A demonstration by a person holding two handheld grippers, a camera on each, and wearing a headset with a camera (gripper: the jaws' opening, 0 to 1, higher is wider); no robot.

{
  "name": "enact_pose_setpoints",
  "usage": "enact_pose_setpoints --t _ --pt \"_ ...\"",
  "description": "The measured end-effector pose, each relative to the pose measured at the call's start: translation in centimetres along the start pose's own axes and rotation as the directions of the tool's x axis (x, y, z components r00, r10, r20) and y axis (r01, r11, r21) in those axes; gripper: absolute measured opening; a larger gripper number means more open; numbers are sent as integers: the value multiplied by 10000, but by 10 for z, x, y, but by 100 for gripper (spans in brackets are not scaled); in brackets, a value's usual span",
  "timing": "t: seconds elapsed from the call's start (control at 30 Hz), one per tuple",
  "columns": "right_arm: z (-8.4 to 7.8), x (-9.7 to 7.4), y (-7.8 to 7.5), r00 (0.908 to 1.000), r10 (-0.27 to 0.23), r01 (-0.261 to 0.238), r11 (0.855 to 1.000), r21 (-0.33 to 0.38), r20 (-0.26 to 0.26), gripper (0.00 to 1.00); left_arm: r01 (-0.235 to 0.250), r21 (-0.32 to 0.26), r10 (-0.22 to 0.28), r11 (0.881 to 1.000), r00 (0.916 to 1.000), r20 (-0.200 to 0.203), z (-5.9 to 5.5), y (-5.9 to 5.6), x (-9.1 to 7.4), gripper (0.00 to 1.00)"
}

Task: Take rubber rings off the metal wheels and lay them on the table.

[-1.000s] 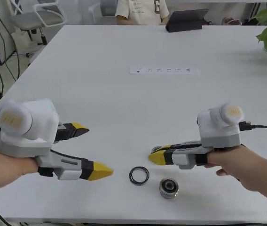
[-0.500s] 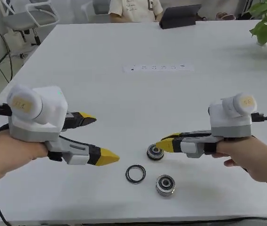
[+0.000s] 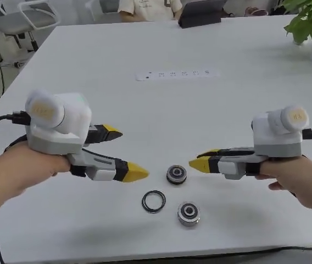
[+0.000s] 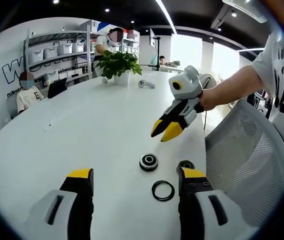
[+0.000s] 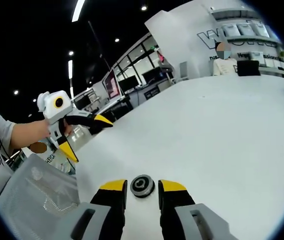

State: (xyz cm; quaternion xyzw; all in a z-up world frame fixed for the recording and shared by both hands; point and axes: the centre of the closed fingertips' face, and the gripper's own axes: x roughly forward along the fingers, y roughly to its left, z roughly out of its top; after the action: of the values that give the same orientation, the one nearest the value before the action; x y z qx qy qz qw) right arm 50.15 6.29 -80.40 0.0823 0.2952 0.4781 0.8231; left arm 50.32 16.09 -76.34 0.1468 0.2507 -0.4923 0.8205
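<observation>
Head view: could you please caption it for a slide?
Left gripper and right gripper, open, flank a ringed wheel, bare wheel and loose rubber ring.

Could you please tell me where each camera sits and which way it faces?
Head view: on the person's headset, looking forward and down at the table; left hand, right hand, left hand-held gripper and right hand-held gripper show.
Left gripper view: on the left hand-held gripper, looking along its spread jaws towards the right one; right arm and shirt show.
Right gripper view: on the right hand-held gripper, facing the left one; left arm shows.
Shared: all three show the ringed wheel.
</observation>
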Motion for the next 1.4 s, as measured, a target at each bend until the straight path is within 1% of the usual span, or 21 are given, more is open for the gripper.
enact_pose_setpoints --t 0.2,0.27,0.4,0.5,0.6,0.7,0.83,0.97,1.03,1.17,1.27,1.4 --pt "-5 1 -6 9999 -97 95 9995 -305 -81 25 226 11 -225 9997 9997 -135 0 -2 15 64" --pt "-7 2 -7 9999 -99 94 9988 -472 -100 26 324 55 -323 9995 9992 -220 -2 -4 19 63" --pt "-12 5 -8 9995 -69 43 9964 -841 -299 26 460 34 -459 9989 9983 -351 -5 -5 27 61" --pt "-16 7 -9 9992 -34 -5 9951 -994 -391 26 558 41 -556 9984 9974 -464 -7 -7 33 60" --pt "-22 11 -10 9983 4 -76 9927 -1205 -591 26 633 50 -629 9980 9966 -525 -9 -7 38 59" --pt "-27 14 -14 9971 49 -146 9918 -1269 -766 26 713 4 -712 9975 9957 -585 -11 -8 43 57" --pt "-35 18 -15 9936 109 -290 9868 -1596 -1126 25 852 -77 -855 9963 9939 -697 -17 -8 51 55" --pt "-37 23 -13 9917 195 -431 9817 -1854 -1270 24 987 -140 -996 9950 9916 -820 -20 -11 56 53" --pt "-36 26 -11 9916 241 -484 9802 -1920 -1268 24 1050 -224 -1065 9942 9910 -817 -20 -13 59 51" --pt "-36 29 -13 9911 259 -541 9747 -2170 -1309 22 1205 -255 -1222 9924 9891 -826 -20 -16 65 49" --pt "-37 31 -12 9902 278 -591 9713 -2304 -1366 22 1295 -272 -1314 9912 9877 -849 -21 -16 69 47" --pt "-37 34 -12 9903 299 -630 9672 -2460 -1360 21 1435 -379 -1463 9889 9855 -855 -20 -20 74 43"
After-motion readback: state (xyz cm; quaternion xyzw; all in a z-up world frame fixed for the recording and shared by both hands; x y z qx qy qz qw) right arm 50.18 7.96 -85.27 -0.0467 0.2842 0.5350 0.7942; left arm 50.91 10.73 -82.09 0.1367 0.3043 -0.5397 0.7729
